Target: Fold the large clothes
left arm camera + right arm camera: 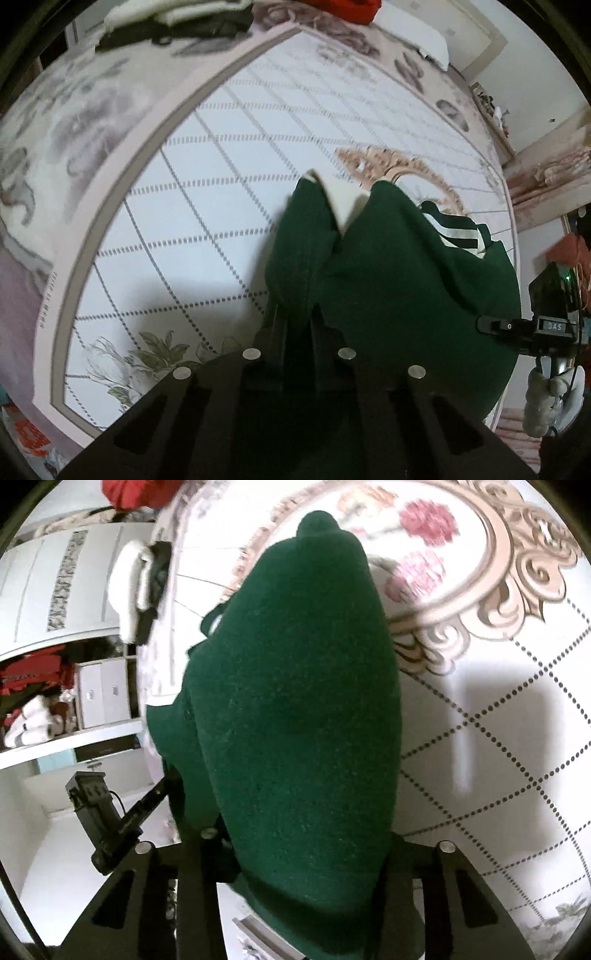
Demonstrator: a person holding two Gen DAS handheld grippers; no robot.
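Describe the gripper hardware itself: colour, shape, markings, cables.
Both grippers are matte black. The left gripper has a wedge-shaped body with slot cutouts and round silver fasteners. The right gripper carries a boxy black module, a green LED, a white "DAS" label and thin cables.

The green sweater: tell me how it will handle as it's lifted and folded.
Probably floppy: the green sweater drapes in soft folds from the left gripper and hangs over the right gripper. The fuzzy knit looks thick, so likely grippy rather than slippery. Its striped cuff dangles loose and may trail.
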